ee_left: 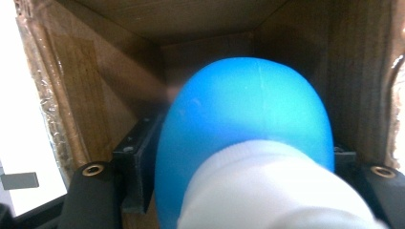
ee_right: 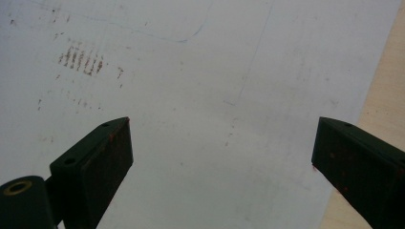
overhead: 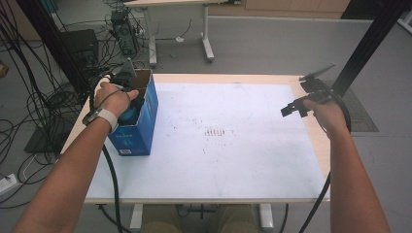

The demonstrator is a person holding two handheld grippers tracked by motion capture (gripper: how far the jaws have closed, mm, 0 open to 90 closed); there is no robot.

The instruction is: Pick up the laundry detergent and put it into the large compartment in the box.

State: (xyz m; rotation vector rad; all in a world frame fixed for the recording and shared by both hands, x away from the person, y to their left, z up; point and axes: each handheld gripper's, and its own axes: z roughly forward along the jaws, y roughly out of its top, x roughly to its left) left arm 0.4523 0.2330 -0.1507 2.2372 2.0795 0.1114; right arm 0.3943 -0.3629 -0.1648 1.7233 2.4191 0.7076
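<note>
Cardboard box (overhead: 143, 124) walls hem blue-white bottle (ee_left: 248, 124).

Box walls (ee_left: 86, 95) hem the blue bottle (ee_left: 248, 109) closely

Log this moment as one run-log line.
left gripper: in blue box, jaws around blue-and-white object | right gripper: open over table

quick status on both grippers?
Left gripper: inside the blue box, blue-and-white object between its jaws; grip cannot be told.
Right gripper: open, empty.
</note>
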